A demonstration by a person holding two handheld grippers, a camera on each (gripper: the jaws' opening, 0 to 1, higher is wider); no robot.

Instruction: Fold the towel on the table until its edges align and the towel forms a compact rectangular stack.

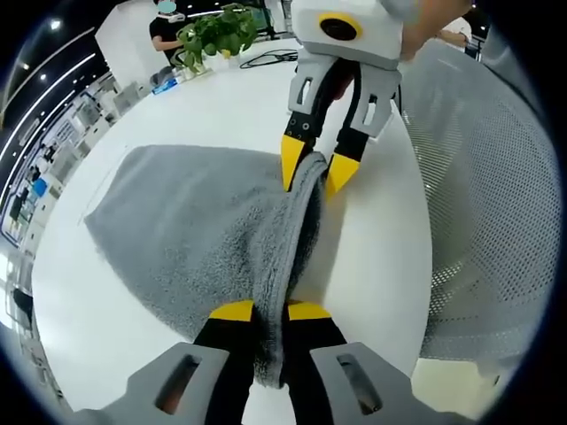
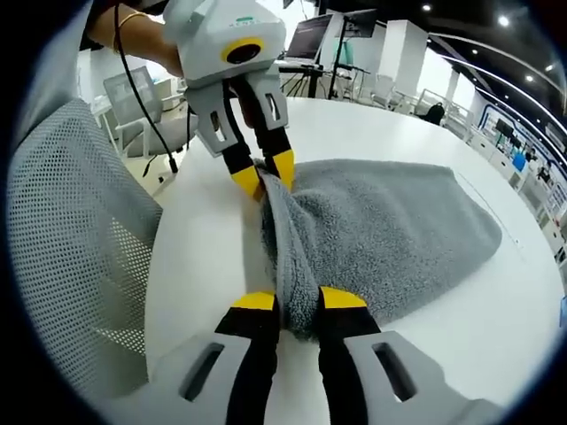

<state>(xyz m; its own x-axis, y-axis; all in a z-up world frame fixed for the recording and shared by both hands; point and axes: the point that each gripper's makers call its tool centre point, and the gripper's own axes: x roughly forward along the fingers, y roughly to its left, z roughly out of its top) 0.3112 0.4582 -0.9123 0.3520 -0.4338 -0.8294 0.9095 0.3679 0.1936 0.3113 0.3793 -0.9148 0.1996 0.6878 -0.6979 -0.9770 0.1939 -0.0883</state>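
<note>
Nearest the camera in the left gripper view, the left tongs (image 1: 270, 312) pinch one end of a raised edge of a grey towel (image 1: 190, 226). At the edge's other end the right tongs (image 1: 313, 170) are clamped on it too. The towel spreads from this lifted edge across the white table (image 1: 221, 106), away from a mesh chair (image 1: 483, 195). Both tongs sit on the same long edge, equally near, so I judge the fold carries it across toward the far edge.

One towel (image 1: 195, 230), two grippers (image 1: 270, 311) (image 2: 299, 299), one chair (image 1: 483, 204).
</note>
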